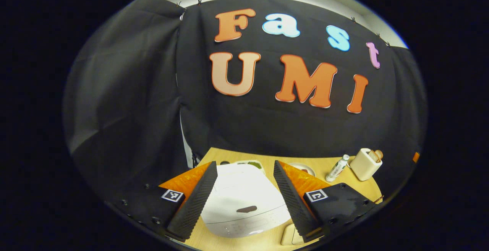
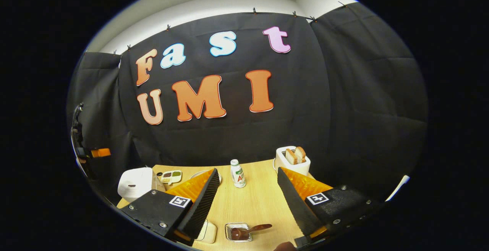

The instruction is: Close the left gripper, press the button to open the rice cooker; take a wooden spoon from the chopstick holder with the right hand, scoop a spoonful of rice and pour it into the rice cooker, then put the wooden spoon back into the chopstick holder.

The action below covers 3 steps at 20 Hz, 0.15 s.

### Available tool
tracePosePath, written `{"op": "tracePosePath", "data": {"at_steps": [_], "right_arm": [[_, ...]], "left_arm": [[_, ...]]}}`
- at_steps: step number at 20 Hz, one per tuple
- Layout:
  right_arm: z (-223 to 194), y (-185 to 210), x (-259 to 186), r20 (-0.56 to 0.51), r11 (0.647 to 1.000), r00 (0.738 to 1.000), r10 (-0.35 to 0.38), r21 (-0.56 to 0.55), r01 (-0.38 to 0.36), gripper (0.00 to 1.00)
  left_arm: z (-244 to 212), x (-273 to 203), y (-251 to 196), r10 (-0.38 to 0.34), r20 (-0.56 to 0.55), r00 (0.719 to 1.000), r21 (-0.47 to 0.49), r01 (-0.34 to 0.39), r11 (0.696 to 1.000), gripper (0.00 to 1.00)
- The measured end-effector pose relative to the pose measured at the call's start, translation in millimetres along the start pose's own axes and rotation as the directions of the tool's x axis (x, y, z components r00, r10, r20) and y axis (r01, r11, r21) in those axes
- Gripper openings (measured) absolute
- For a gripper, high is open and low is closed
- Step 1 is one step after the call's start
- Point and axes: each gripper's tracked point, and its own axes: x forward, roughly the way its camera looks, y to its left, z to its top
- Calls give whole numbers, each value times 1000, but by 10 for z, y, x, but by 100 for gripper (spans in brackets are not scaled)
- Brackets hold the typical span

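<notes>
The white rice cooker [image 1: 244, 201] stands with its lid down, close below and between the fingers of my open left gripper [image 1: 244, 165]; its dark button [image 1: 246, 209] faces me. In the right gripper view the cooker [image 2: 135, 182] is at the far left of the table. A brown wooden spoon [image 2: 254, 229] lies with its bowl in a small clear container [image 2: 231, 233] near the table's front edge, its handle pointing right. My right gripper [image 2: 248, 170] hovers open above that container, with nothing between its fingers.
On the wooden table [image 2: 256, 201] stand a small bottle [image 2: 238, 173], a white toaster [image 2: 293, 159] holding bread, a compartment dish [image 2: 171, 175] and a plate [image 1: 301, 167]. A cream rectangular object [image 2: 208, 231] lies left of the clear container. Black cloth walls the back and sides.
</notes>
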Motion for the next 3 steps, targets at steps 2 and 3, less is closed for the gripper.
{"op": "tracePosePath", "data": {"at_steps": [2, 3], "right_arm": [[157, 22, -32, 31, 1000, 1000, -2, -17, 2, 95], [236, 35, -57, 48, 1000, 999, -1, -24, 2, 95]], "left_arm": [[309, -185, -19, -9, 75, 997, 17, 8, 1000, 100], [479, -299, -46, -15, 107, 994, 23, 13, 1000, 100]]}}
